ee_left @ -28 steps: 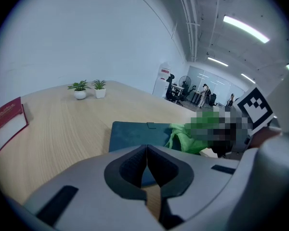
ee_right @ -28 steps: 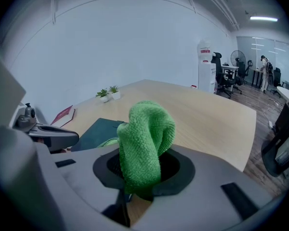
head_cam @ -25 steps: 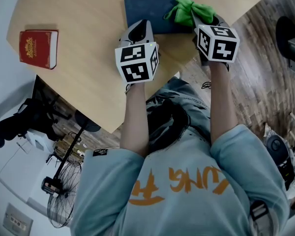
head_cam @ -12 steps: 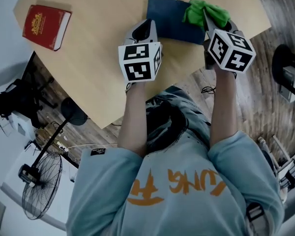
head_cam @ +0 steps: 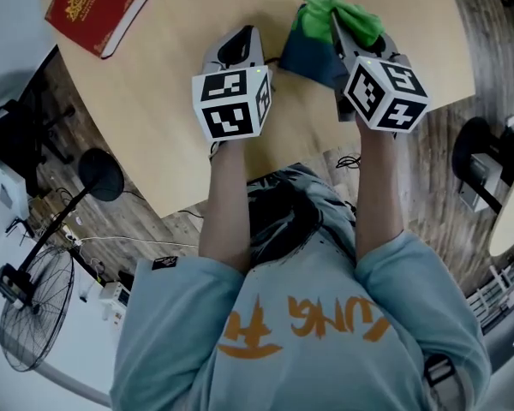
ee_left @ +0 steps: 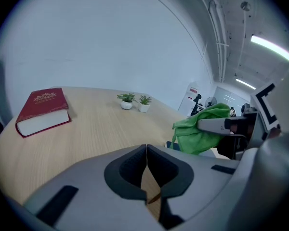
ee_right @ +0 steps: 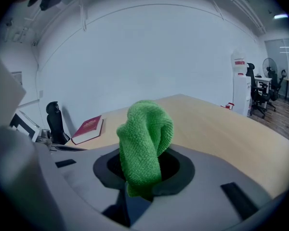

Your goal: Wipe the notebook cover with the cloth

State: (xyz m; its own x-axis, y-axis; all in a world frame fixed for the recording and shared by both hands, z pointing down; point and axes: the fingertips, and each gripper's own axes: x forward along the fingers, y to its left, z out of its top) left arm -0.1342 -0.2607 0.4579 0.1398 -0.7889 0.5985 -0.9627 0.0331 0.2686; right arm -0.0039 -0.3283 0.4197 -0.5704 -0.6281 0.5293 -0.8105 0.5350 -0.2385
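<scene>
- Your left gripper (head_cam: 240,43) is nearest you. Its jaws are pressed together with nothing between them, and only bare table (head_cam: 163,118) shows past the tips. It sits just left of the notebook, as it did a second ago.
- Your right gripper (head_cam: 344,29) is clenched on the green cloth (head_cam: 319,8), which bunches up out of the jaws.
- The cloth lies over the far part of the dark blue notebook (head_cam: 311,58), close to the table's right edge. I cannot tell how firmly it presses.
- Less of the notebook cover shows than half a second ago. Then it was a broad rectangle; now it is only a small patch between your two grippers.
- The red book (head_cam: 97,7) lies well apart at the far left, higher in the head view than before.
- Two small potted plants (ee_left: 135,101) stand at the table's far side.
</scene>
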